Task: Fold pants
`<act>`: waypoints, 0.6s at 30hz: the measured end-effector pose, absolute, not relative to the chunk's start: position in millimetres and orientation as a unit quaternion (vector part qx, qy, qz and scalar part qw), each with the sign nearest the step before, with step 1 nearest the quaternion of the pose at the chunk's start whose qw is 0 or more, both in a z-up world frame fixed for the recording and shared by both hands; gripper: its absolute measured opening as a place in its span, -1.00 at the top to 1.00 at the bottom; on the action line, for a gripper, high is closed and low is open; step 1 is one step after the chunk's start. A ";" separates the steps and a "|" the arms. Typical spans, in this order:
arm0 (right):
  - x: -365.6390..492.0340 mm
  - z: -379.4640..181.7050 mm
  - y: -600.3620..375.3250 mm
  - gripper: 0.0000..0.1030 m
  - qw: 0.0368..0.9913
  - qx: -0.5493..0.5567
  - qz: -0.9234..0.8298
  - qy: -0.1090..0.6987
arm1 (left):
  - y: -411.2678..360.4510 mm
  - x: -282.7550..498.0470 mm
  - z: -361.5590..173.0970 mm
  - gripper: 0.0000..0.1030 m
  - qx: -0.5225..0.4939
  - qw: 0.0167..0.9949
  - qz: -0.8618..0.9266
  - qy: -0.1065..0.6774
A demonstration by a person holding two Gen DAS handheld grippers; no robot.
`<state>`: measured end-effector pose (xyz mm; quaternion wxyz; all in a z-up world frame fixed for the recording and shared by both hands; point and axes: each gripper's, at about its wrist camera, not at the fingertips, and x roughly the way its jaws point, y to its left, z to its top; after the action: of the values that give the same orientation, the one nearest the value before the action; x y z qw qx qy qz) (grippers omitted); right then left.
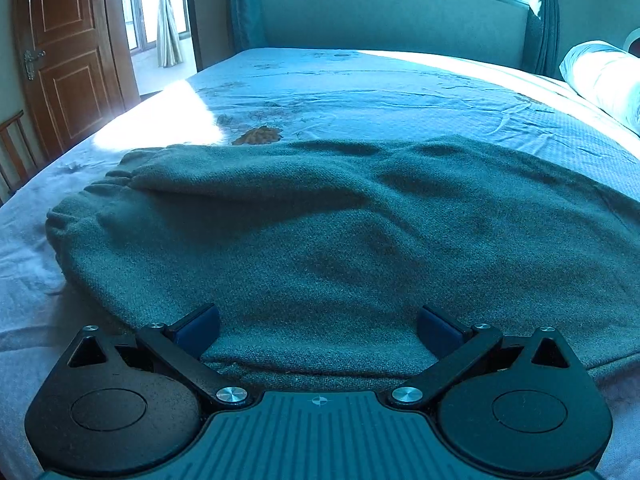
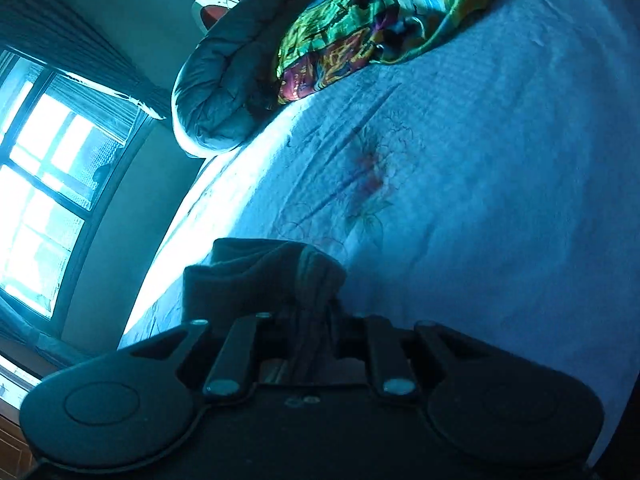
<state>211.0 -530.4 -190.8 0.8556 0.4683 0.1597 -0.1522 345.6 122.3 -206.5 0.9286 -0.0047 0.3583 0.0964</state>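
Pants (image 1: 320, 220) lay spread across the bed (image 1: 360, 80), the left gripper (image 1: 318, 330) poised over their near edge with jaws wide apart. The right gripper (image 2: 310, 320) held a bunched end of the fabric, jaws clamped on it. A clean fold likely called for carrying that end over evenly, seams aligned.

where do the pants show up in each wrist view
Left wrist: the pants lie spread across the middle of the picture on the bed sheet, the open left gripper over their near edge.
Right wrist: only a bunched end shows at lower centre, pinched in the right gripper.
Shared landmark: the window with dark curtains, top of the left view, left edge of the right view.
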 end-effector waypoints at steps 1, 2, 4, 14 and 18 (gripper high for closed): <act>211.6 -186.4 -530.2 0.88 0.857 0.465 -0.153 0.162 | 122.3 345.1 -206.8 -1.00 -0.005 0.929 0.097 0.357; 213.1 -185.3 -531.0 0.88 0.856 0.464 -0.156 0.169 | 122.0 344.6 -207.1 -1.00 -0.004 0.930 0.097 0.356; 218.7 -196.9 -536.5 0.88 0.843 0.468 -0.174 0.199 | 121.7 344.1 -207.0 -1.00 -0.005 0.930 0.097 0.354; 194.0 -180.0 -513.7 0.71 0.876 0.390 -0.229 0.166 | 121.2 338.1 -203.6 -1.00 -0.006 0.936 0.098 0.338; 233.1 -156.5 -468.3 0.69 0.914 0.348 -0.101 0.180 | 121.5 333.7 -198.2 -1.00 0.000 0.942 0.102 0.320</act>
<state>233.1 -468.3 -156.5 0.9145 0.3481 0.1800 -0.1007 333.7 121.5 -198.2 0.9418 0.0000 0.3203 0.1019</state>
